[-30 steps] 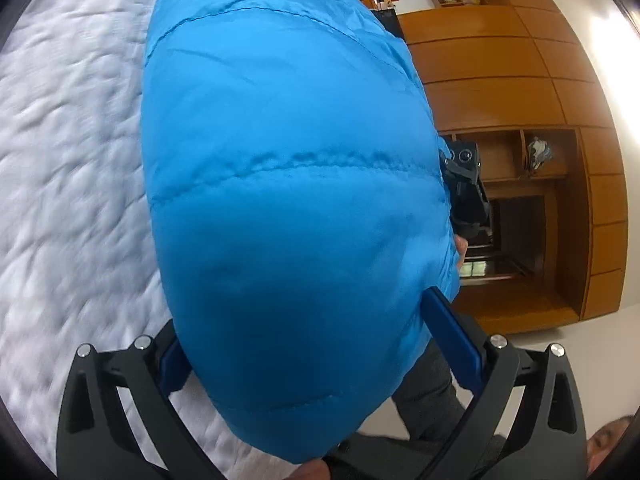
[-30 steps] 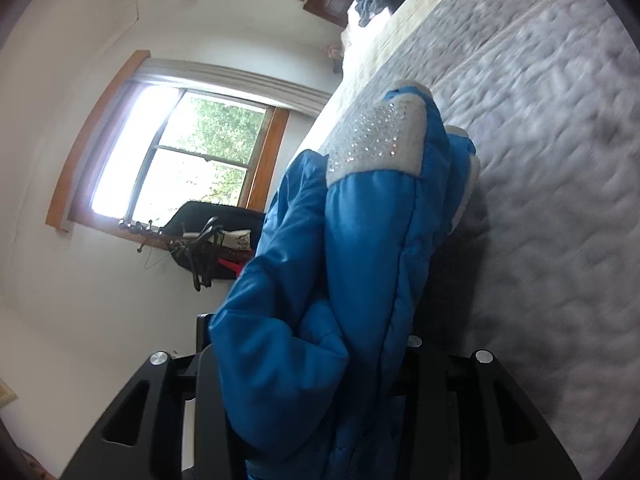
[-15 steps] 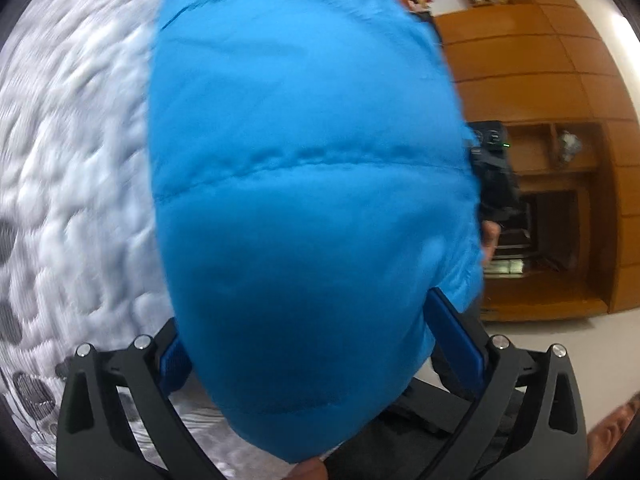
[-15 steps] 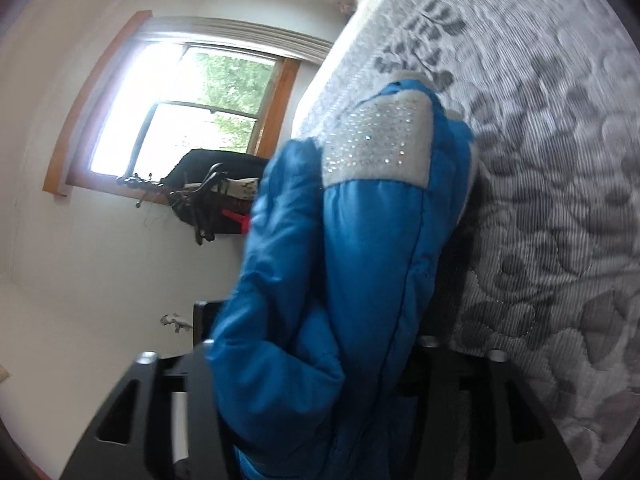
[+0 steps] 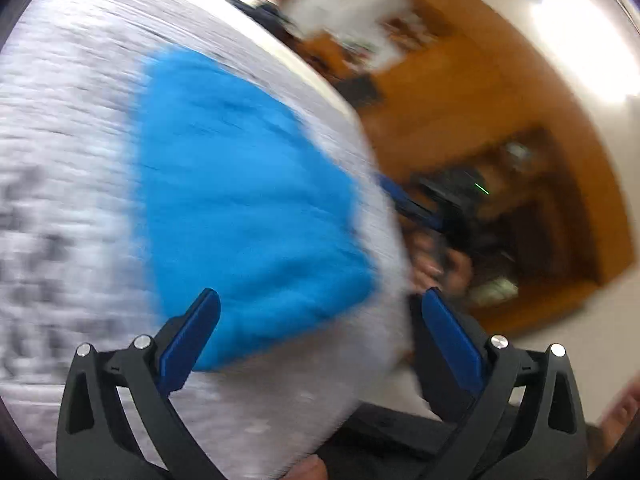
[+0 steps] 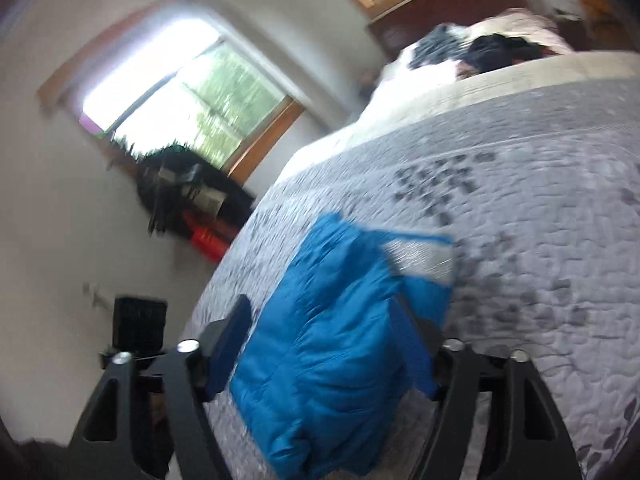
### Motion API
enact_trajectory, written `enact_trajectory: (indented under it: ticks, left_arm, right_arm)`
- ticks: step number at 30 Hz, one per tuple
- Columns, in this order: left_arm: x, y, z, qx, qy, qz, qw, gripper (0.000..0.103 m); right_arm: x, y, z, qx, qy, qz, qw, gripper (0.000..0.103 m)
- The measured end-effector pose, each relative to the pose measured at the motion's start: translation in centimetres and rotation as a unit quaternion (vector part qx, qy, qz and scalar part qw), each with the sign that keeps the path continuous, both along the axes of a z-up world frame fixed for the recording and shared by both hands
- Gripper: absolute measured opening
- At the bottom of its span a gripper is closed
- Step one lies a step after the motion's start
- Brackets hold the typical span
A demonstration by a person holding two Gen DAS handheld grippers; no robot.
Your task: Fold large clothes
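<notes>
Two grippers, left [image 5: 320, 328] and right [image 6: 324, 336], jaws apart, empty; blue jacket [image 5: 244, 208] on bed [image 6: 520, 208]

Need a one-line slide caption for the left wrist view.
Left gripper open above the folded blue puffer jacket lying on the grey quilted bed; frame motion-blurred.
</notes>
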State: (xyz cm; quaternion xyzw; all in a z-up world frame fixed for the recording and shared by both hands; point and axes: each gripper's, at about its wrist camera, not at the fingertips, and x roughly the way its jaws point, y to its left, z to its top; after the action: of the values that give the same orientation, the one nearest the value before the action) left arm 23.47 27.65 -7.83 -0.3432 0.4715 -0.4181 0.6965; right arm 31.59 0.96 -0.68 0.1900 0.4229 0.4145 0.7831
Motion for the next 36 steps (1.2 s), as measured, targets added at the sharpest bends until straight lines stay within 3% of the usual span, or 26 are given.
enact_trajectory:
  ticks: [4, 8, 10, 12, 15, 17, 20, 24, 27, 30, 34, 35, 36]
  left_arm:
    - [1.3, -2.2, -4.1, 0.006, 0.034, -0.036, 0.9987, 0.1]
    - [1.1, -1.7, -5.2, 0.0, 0.03, -0.04, 0.9987, 0.1]
    - [0.9, -2.3, -5.0, 0.022, 0.017, -0.051, 0.9983, 0.1]
    - [1.2, -2.3, -4.2, 0.035, 0.023, -0.057, 0.9975, 0.1]
    - [1.9, -1.1, -1.6, 0.005, 0.003, -0.032, 0.9995, 0.1]
    - [2.8, 0.1, -0.3, 0.008, -0.015, 0.001, 0.9998, 0.1]
    - [5.5, 0.6, 0.0, 0.032, -0.014, 0.03, 0.9989, 0.1]
    - [8.7, -0.7, -3.3, 0.048, 0.038, 0.016, 0.998, 0.1]
    - [9.2, -0.6, -4.2, 0.039, 0.041, 0.02, 0.9982, 0.1]
    - [8.7, 0.1, -3.7, 0.047, 0.044, 0.026, 0.9976, 0.1]
    - [6.3, 1.3, -2.8, 0.097, 0.009, 0.047, 0.9941, 0.1]
    - [6.0, 1.9, -2.8, 0.108, -0.001, 0.057, 0.9925, 0.1]
    - [5.0, 1.9, -2.3, 0.146, -0.026, 0.083, 0.9855, 0.1]
  right_arm:
    - [0.0, 1.6, -3.2, -0.058, 0.02, 0.026, 0.998, 0.048]
    - [1.4, 0.2, -8.8, -0.087, 0.062, 0.007, 0.994, 0.004]
    - [1.6, -0.6, -11.4, -0.058, 0.084, 0.011, 0.995, 0.004]
    - [1.2, -0.9, -11.1, -0.063, 0.076, 0.012, 0.995, 0.004]
    - [1.0, -1.5, -7.4, -0.067, 0.037, -0.002, 0.997, 0.02]
    - [1.4, -0.7, -3.8, -0.055, -0.002, -0.002, 0.998, 0.024]
    - [2.9, 2.9, -2.2, -0.081, -0.014, 0.031, 0.996, 0.031]
    - [5.3, 6.7, -4.3, -0.127, 0.013, 0.054, 0.99, 0.031]
    - [6.6, 7.6, -8.2, -0.167, 0.052, 0.06, 0.983, 0.024]
    - [5.9, 6.2, -7.6, -0.144, 0.051, 0.048, 0.987, 0.025]
    - [1.9, 2.5, -4.2, -0.099, 0.008, 0.026, 0.995, 0.031]
    - [0.6, 2.0, -3.8, -0.095, -0.004, 0.024, 0.995, 0.038]
    - [-0.3, 1.8, -3.5, -0.094, -0.01, 0.024, 0.995, 0.047]
